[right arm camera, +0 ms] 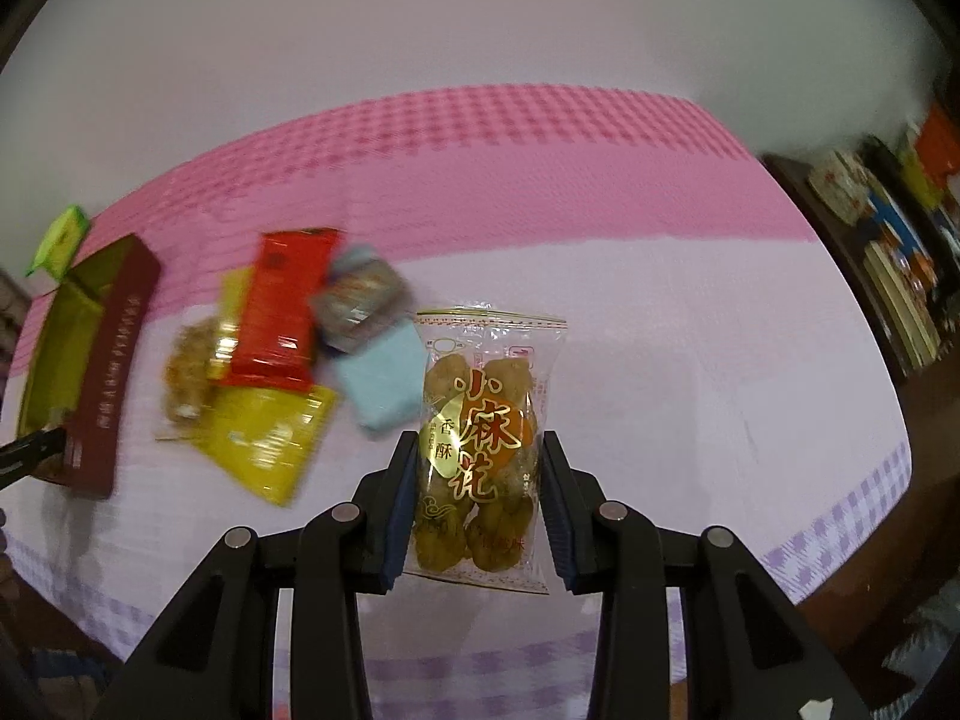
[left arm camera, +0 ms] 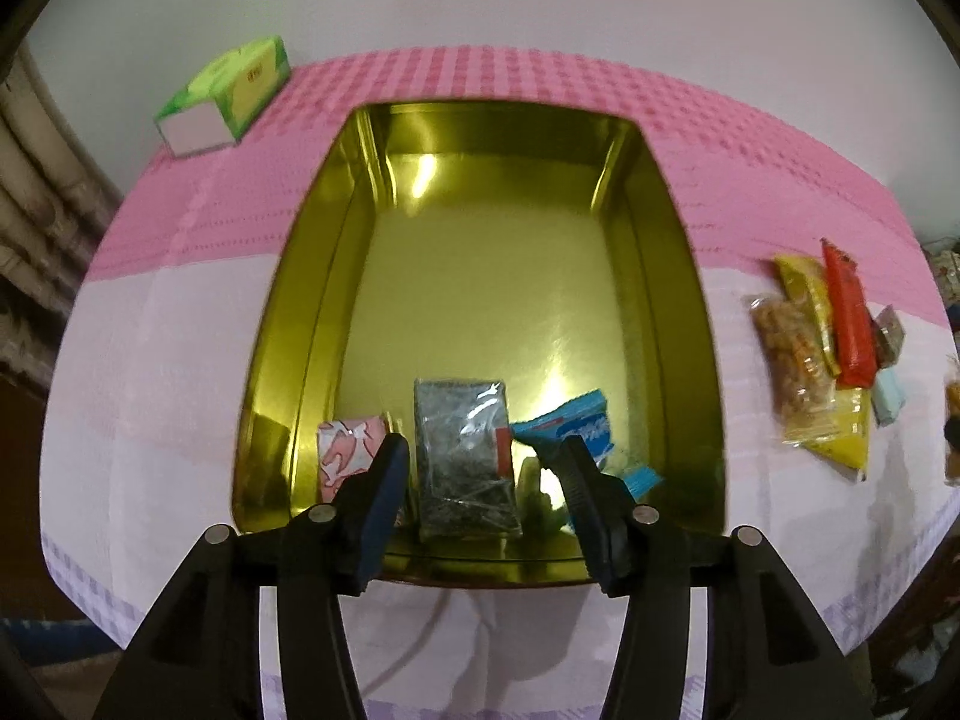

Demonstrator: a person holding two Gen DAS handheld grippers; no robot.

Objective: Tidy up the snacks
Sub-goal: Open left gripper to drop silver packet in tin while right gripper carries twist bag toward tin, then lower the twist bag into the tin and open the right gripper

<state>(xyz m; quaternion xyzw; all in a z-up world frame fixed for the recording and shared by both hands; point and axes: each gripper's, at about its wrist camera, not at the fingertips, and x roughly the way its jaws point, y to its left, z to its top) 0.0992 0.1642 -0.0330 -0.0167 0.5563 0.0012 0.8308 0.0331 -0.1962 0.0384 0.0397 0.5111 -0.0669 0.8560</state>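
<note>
The left gripper (left arm camera: 480, 462) is hanging over the near end of a gold tin (left arm camera: 678, 276), its jaws standing apart around a clear silvery packet (left arm camera: 462, 456) without pressing it. A pink packet (left arm camera: 345, 450) is lying at nine o'clock of it, a blue packet (left arm camera: 576, 426) at three. Loose snacks (left arm camera: 822, 354) are lying on the desk (left arm camera: 168, 360) further toward three o'clock; a green tissue box (left arm camera: 228, 96) is sitting at eleven.

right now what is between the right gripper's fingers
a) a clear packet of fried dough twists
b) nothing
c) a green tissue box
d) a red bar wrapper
a: in the right wrist view the right gripper is closed on the clear packet of fried dough twists, its fingers pressing both sides, while the red bar wrapper lies in the pile on the cloth.
</note>
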